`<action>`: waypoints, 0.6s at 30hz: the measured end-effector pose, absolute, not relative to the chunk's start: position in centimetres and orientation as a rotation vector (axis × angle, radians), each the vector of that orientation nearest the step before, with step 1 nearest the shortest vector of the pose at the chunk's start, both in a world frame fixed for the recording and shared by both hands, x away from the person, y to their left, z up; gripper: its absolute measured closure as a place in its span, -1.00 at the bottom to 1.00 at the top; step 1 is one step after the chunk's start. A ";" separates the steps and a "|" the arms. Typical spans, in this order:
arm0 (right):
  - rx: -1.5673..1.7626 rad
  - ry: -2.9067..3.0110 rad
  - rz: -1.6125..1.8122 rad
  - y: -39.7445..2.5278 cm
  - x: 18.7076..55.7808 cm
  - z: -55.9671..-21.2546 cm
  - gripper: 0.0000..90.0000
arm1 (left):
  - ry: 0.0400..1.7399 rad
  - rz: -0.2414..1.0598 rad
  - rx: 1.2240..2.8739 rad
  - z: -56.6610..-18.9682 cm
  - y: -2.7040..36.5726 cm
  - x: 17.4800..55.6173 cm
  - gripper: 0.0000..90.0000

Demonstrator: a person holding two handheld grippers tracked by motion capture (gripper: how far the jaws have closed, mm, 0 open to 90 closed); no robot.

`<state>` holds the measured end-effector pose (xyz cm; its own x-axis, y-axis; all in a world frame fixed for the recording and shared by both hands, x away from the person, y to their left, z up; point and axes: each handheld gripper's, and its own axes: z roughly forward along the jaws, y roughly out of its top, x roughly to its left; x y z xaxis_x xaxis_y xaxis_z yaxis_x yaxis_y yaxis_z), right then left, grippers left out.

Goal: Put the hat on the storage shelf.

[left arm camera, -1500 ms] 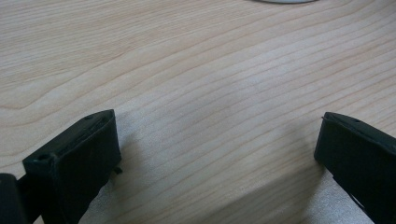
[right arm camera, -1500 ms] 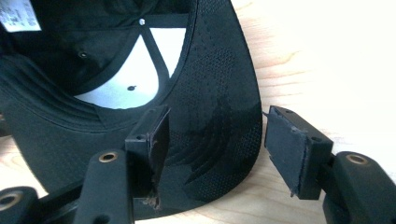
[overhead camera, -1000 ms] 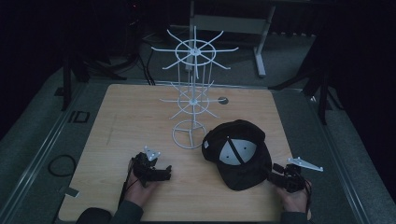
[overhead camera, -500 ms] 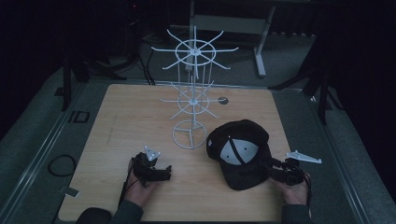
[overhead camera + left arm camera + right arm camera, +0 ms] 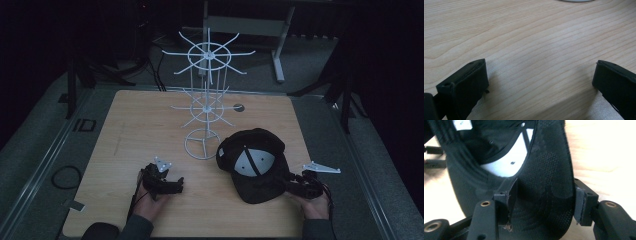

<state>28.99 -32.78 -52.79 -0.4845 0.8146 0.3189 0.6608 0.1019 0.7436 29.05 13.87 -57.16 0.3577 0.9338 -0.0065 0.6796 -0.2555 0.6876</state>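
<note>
right gripper (image 5: 541,205) fingers holding black cloth cap (image 5: 254,165) brim; left gripper (image 5: 539,82) wide; still to hang on white wire rack (image 5: 206,100).

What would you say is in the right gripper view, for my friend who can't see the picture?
The right gripper has its two black fingers around the brim of a black baseball cap, one on each side. The cap lies upside down on a pale wooden table, showing its white inner lining.
</note>
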 end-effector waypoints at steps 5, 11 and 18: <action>1.461 2.231 1.370 -32.2 27.7 -53.2 0.17 | 1.396 0.548 2.022 -57.2 13.9 29.1 -1.00; 1.451 2.297 1.440 -31.7 26.9 -54.0 0.28 | 1.396 0.548 2.022 -57.2 13.9 29.1 -1.00; 1.435 2.327 1.441 -30.6 26.9 -54.1 0.30 | 1.396 0.548 2.022 -57.2 13.9 29.1 -1.00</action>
